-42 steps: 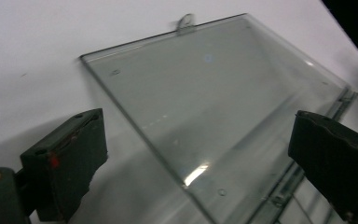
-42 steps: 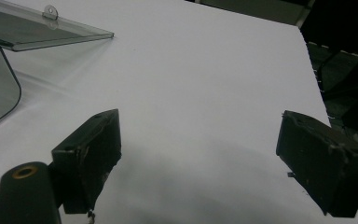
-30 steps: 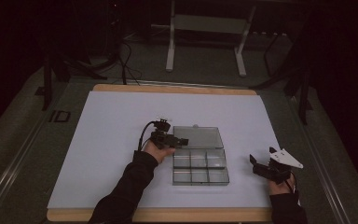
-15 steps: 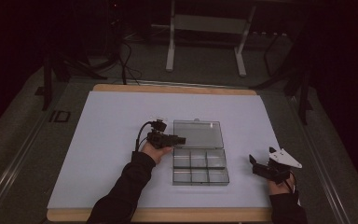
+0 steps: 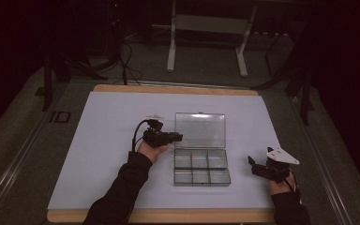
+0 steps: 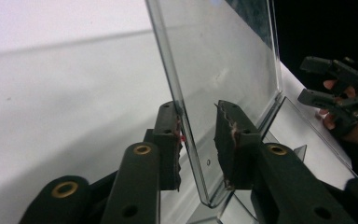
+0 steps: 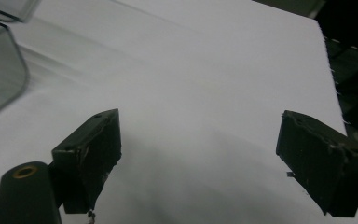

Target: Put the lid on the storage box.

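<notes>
Two grippers at table. Left gripper (image 5: 172, 137) at 9 o'clock of clear box (image 5: 200, 161), jaws just closing, straddling upright clear lid (image 6: 214, 79); left pad touches lid, right pad just off it, so not yet clamped. Right gripper (image 5: 255, 165) at 3 o'clock of box, well apart, jaws wide, nothing between. Box sits mid-table, lid at its 12 o'clock side. White sheet (image 5: 108, 140) covers wooden table (image 5: 168, 89); bare sheet all around box. Dark room beyond, metal stand (image 5: 206, 42) at 12 o'clock.
</notes>
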A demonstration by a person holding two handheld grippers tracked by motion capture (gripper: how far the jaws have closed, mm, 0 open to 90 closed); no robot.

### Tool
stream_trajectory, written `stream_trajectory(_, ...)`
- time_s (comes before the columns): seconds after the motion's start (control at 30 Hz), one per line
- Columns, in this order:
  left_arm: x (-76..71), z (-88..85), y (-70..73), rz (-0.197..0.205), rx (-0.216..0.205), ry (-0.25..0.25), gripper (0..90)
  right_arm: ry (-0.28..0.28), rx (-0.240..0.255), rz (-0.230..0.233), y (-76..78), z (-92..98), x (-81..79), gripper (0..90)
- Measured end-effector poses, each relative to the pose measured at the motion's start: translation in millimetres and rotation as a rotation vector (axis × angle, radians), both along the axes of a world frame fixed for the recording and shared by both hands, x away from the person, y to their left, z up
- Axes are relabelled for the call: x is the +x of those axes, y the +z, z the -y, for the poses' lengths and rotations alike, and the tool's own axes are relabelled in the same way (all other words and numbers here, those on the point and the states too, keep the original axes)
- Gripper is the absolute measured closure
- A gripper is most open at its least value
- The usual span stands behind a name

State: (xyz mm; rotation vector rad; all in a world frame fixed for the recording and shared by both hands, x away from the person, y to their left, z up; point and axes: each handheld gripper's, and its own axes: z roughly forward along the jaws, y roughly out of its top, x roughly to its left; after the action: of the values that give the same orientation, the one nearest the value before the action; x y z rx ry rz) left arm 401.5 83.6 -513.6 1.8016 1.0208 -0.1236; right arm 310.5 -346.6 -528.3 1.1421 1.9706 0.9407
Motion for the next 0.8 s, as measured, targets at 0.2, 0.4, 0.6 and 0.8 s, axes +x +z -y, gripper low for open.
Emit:
stream_trajectory(0.2, -4.6, -2.0, 5.3, 0.053, 0.013, -0.025, 76.8, 0.059, 0.046, 0.020, 17.5, -9.2, 0.4, 14.1)
stream_trajectory(0.4, -8.0, -4.6, 5.3, 0.094, 0.001, -0.046, 79.7, 0.122, 0.051, 0.030, 33.1, -28.0, 7.5, 13.3)
stream_trajectory(0.6, -9.1, -6.7, 3.1, 0.122, -0.019, -0.059, 80.4, 0.208, 0.091, -0.055, 43.1, -50.4, 23.3, 14.0)
stream_trajectory(0.8, -10.6, -6.7, 3.7, 0.144, -0.016, -0.063, 80.8, 0.212, 0.161, -0.047, 48.0, -71.5, 38.4, 13.1)
